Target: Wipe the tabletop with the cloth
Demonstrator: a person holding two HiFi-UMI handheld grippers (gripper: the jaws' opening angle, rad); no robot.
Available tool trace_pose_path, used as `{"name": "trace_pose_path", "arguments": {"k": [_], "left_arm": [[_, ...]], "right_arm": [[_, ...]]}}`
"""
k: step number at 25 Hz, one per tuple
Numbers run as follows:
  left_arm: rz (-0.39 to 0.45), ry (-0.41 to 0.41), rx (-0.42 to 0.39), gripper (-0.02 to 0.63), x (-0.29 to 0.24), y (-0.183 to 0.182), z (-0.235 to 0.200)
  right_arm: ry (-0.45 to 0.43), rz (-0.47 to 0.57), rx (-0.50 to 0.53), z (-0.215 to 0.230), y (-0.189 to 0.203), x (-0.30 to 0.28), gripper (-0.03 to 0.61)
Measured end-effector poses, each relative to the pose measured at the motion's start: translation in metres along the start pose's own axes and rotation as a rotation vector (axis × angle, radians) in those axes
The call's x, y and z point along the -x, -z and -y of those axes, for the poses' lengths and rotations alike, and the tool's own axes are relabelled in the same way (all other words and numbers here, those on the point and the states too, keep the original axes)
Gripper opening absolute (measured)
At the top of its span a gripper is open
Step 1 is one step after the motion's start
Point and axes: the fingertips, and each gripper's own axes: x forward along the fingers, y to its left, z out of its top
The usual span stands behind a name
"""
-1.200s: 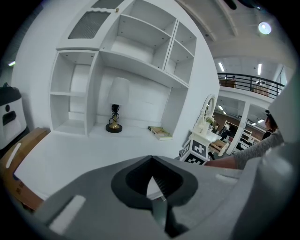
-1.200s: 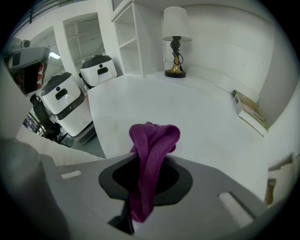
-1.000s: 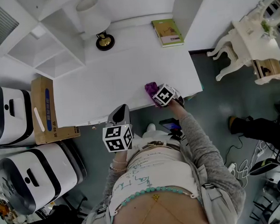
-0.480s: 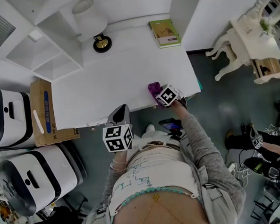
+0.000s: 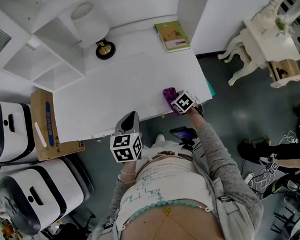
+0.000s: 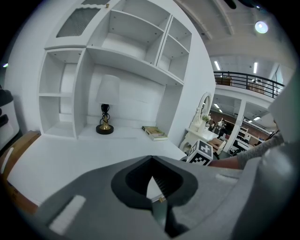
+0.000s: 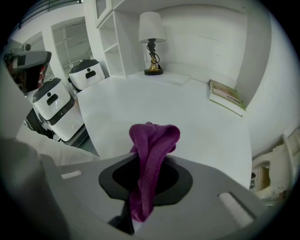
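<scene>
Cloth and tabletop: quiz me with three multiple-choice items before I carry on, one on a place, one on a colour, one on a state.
1. Where does the book lie on the tabletop?
A. far right corner
B. near left corner
C. the middle

2. What colour is the cloth?
A. green
B. white
C. purple

3. How does the right gripper stand?
A. jaws wide apart, empty
B. jaws shut on the cloth
C. jaws shut on nothing

Answers:
1. A, since the head view shows the book at the back right, against the wall.
2. C, since the cloth is plainly purple in both the head view and the right gripper view.
3. B, since the right gripper view shows the cloth pinched between the jaws, bunched above them over the tabletop's near right edge.
</scene>
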Motion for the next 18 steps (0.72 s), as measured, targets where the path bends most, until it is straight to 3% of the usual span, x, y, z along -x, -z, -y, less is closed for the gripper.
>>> {"name": "trace_pose_path", "arguments": {"k": [18], "left_arm": [[-0.003, 0.001, -0.004, 0.0, -0.011, -0.005, 0.002]], "right_arm": [[0.099, -0.018, -0.048, 0.054, 0.031, 0.017, 0.084]]}}
